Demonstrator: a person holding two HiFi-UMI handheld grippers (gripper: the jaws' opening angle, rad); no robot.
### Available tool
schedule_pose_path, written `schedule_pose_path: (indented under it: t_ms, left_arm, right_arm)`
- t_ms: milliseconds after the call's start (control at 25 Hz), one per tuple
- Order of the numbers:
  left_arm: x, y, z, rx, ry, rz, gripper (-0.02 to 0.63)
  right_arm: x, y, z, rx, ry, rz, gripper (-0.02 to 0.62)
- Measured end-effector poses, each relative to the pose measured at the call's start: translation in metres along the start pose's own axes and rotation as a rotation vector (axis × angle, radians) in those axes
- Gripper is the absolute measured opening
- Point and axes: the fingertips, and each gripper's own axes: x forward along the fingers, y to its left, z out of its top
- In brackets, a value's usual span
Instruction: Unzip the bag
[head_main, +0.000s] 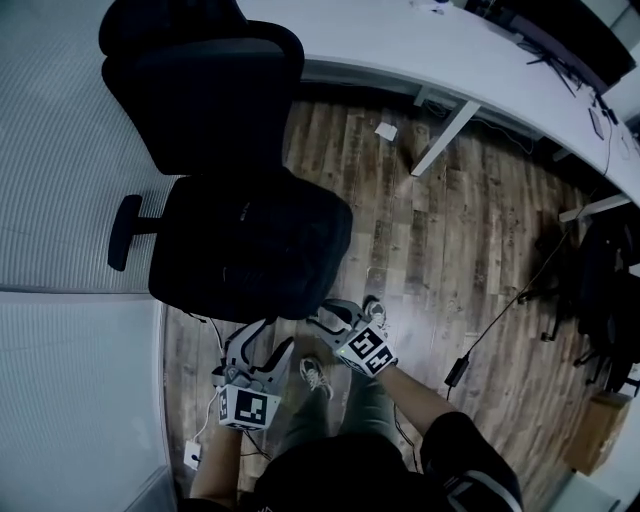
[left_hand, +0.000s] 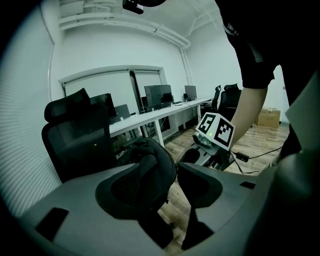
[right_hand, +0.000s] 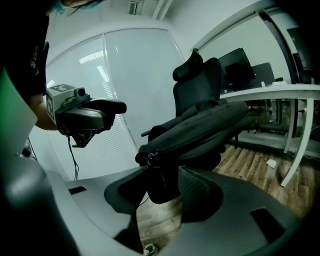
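The black soft fabric bag (head_main: 250, 240) lies flat on the black office chair (head_main: 200, 90) seat, which steadies it for unzipping. It sits at 12 o'clock of both grippers. The left hand-held gripper (head_main: 262, 345) and the right hand-held gripper (head_main: 350, 312) are both released and empty. The right is aligned with the metal zipper pull (right_hand: 151, 155), probably for pinching it.

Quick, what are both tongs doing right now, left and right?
Left tongs: open, holding nothing, black bag just ahead.
Right tongs: open, bag's zipper end between them, unclamped.

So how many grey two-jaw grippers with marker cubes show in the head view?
2. The left gripper is at the near edge of the black fabric bag; the right gripper, just right of it. None seems hidden.
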Motion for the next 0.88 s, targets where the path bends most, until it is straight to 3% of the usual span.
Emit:
schedule_pose_path:
  t_ms: [400,520,880]
  left_arm:
    - [0.029,-0.005,-0.015,-0.005,0.033,-0.037,0.233]
    - [0.034,-0.004,-0.02,0.005,0.045,-0.043,0.234]
    - [0.047,-0.005,-0.032,0.032,0.086,-0.06,0.236]
  right_arm:
    - [0.021,-0.005,-0.013,-0.058,-0.013,0.122,0.16]
    - [0.017,-0.004,-0.011,-0.073,-0.024,0.13,0.077]
    - [-0.009,0.002,-0.009,0.029,-0.041,0.247,0.051]
